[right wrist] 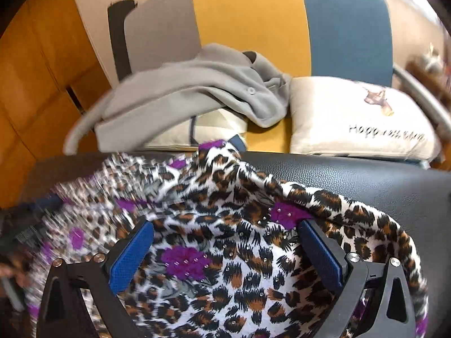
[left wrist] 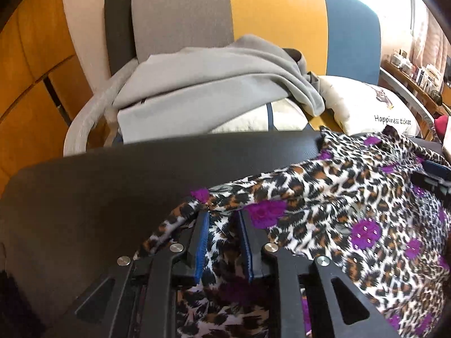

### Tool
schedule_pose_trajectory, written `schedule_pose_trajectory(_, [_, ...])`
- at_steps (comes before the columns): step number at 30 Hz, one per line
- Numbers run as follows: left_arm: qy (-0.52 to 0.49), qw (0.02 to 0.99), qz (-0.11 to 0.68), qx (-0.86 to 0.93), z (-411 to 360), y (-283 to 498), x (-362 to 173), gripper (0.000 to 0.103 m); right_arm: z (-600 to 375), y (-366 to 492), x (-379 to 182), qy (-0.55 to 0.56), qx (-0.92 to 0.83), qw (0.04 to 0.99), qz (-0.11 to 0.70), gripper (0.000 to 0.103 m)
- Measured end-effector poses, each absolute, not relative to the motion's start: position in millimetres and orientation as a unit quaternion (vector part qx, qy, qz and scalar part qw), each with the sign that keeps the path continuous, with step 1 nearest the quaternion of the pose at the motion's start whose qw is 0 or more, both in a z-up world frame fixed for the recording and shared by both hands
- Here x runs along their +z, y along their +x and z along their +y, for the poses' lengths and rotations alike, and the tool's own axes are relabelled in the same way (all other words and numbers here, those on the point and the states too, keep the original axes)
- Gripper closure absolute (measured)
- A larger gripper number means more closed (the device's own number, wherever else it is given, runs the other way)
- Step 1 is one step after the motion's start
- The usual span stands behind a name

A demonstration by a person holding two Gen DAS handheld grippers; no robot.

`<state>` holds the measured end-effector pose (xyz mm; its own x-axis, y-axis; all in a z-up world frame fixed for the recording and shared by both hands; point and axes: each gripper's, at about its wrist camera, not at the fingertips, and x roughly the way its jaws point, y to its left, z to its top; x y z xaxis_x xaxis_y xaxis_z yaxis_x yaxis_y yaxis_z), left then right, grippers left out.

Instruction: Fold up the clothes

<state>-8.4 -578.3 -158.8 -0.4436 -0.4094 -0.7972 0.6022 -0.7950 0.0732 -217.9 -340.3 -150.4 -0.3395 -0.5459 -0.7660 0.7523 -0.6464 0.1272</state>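
Behind everything we see a sofa (left wrist: 279, 14) with a back in grey, yellow and blue panels, standing against orange wooden cabinet fronts (left wrist: 31, 64). On its seat, which is the only thing here that holds other things, we find a grey garment (left wrist: 203, 84) heaped loosely on a pale cushion (left wrist: 251, 118), and to the right of it a cream pillow (left wrist: 369, 107) printed with a small animal and the words "Happiness ticket". The garment's edge droops toward the pillow; we cannot tell whether the two touch.

In front of the sofa we have a dark leather-grained table (left wrist: 112, 180). On it lies the leopard-print garment (left wrist: 324, 197), white with brown-black spots, purple flowers and tiny studs. It is rumpled, spread over the table's right half in the left wrist view, one ridge reaching close to the far edge.

Our right gripper (right wrist: 225, 233) is over the cloth with its blue-padded jaws wide apart; the fabric lies between and below them and a rolled hem curves round the right jaw's outer side. Its left half of the view is blurred.

Our left gripper (left wrist: 222, 219) has its jaws a narrow way apart, the pads clear of the cloth lying in the gap. A fold of hem sits at the left jaw's tip.
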Motion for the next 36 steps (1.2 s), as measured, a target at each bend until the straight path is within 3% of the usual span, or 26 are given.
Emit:
schedule_pose_trajectory(6, [0.425,0.311,0.149,-0.837,-576.9,-6.8,-152.8,0.082,-334.3,-214.0,-147.8,0.406,-0.809,0.409,0.115,0.000])
schedule_pose_trajectory(12, [0.351,0.284,0.138,-0.882,-499.7,24.5,-101.6,0.082,-297.1,-203.5,-115.9,0.398,-0.799,0.446,0.063,0.000])
schedule_pose_trajectory(15, [0.361,0.230,0.158,-0.890,-445.3,41.7,-108.3,0.082,-237.7,-172.0,-90.8,0.379,-0.801,0.463,0.025,0.000])
schedule_pose_trajectory(22, [0.400,0.175,0.208,-0.875,-346.3,88.6,-144.9,0.082,-53.6,-111.9,-72.3,0.399,-0.831,0.387,0.026,0.000])
schedule_pose_trajectory(23, [0.402,0.174,0.212,-0.873,-337.6,94.5,-147.7,0.082,-30.9,-105.5,-75.6,0.413,-0.832,0.370,0.032,0.005])
schedule_pose_trajectory(24, [0.404,0.176,0.214,-0.872,-331.3,99.6,-149.0,0.082,-12.0,-98.0,-81.9,0.429,-0.829,0.358,0.033,0.017])
schedule_pose_trajectory(26, [0.406,0.180,0.218,-0.869,-319.7,109.5,-151.7,0.082,13.2,-81.0,-95.5,0.449,-0.824,0.342,0.038,0.028])
schedule_pose_trajectory(32, [0.421,0.189,0.210,-0.862,-303.0,124.8,-159.7,0.082,29.9,-34.2,-136.3,0.480,-0.809,0.336,0.036,0.028])
schedule_pose_trajectory(36, [0.428,0.191,0.176,-0.866,-290.7,126.5,-162.2,0.081,3.4,-3.7,-143.5,0.443,-0.821,0.338,0.125,0.027])
